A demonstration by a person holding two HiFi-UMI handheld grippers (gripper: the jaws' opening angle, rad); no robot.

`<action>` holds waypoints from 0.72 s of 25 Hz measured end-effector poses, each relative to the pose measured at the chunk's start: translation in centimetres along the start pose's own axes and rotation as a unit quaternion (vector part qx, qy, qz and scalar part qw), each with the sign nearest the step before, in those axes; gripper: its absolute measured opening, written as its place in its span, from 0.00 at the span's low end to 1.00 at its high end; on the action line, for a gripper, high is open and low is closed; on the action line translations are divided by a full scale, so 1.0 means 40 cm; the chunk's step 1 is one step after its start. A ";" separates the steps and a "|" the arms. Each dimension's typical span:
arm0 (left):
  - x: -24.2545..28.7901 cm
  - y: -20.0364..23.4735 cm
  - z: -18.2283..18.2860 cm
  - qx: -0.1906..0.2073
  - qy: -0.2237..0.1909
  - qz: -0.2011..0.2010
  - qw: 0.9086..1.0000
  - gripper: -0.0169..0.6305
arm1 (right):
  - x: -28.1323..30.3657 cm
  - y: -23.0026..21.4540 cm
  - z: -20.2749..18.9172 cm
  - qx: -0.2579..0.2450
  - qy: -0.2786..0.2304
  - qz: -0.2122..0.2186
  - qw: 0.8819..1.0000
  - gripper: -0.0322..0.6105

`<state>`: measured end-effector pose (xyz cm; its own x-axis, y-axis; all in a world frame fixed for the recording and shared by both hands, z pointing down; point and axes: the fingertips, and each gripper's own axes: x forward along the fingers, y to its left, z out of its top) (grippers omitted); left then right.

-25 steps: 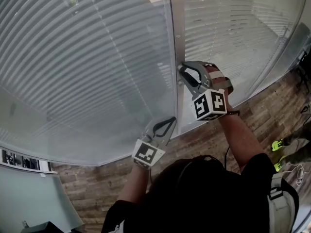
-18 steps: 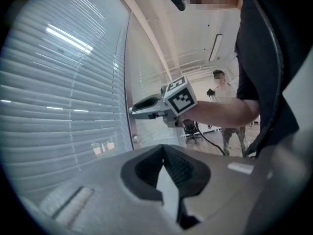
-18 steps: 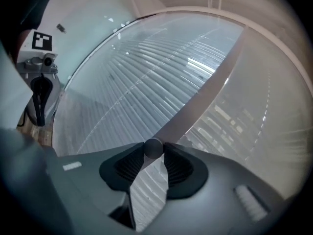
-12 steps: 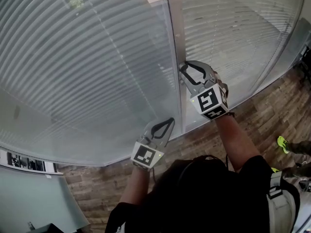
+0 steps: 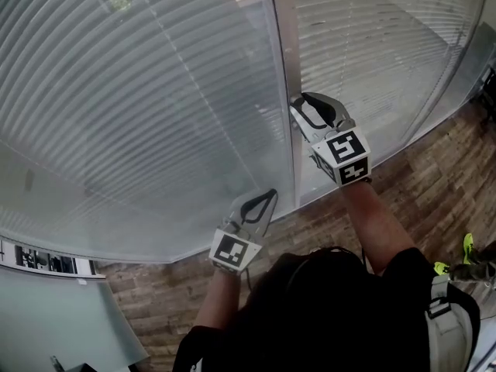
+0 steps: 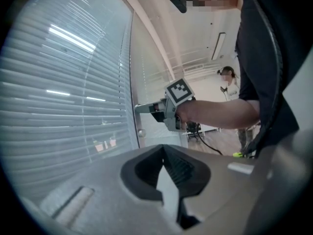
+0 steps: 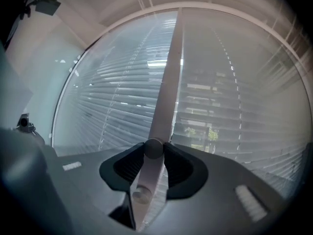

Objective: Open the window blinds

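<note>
Window: blinds (image 5: 139, 115) slatted across both panes, post (image 5: 283, 45) between.
Right gripper (image 7: 153, 148): I grip the post's upper knob (image 7: 152, 151).
Left gripper (image 6: 164, 154): clenched, empty.

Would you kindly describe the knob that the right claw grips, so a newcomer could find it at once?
Find the grey post between the two panes of blinds. Two small round knobs sit on it, one above the other. The one meant is the upper knob, pinched in the right claw; the lower knob is free.
</note>
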<state>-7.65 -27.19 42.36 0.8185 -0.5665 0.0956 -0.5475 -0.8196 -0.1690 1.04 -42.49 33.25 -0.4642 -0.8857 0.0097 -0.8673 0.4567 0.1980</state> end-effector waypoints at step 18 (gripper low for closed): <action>-0.044 0.008 -0.028 -0.016 0.014 -0.013 1.000 0.03 | -0.009 -0.012 0.010 0.249 -0.069 -0.025 0.966 0.26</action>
<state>-9.45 -26.54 43.23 0.8272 -0.5474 0.1270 -0.5324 -0.8358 -0.1343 1.53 -42.35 32.75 -0.4094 -0.9036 -0.1257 -0.8517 0.4280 -0.3023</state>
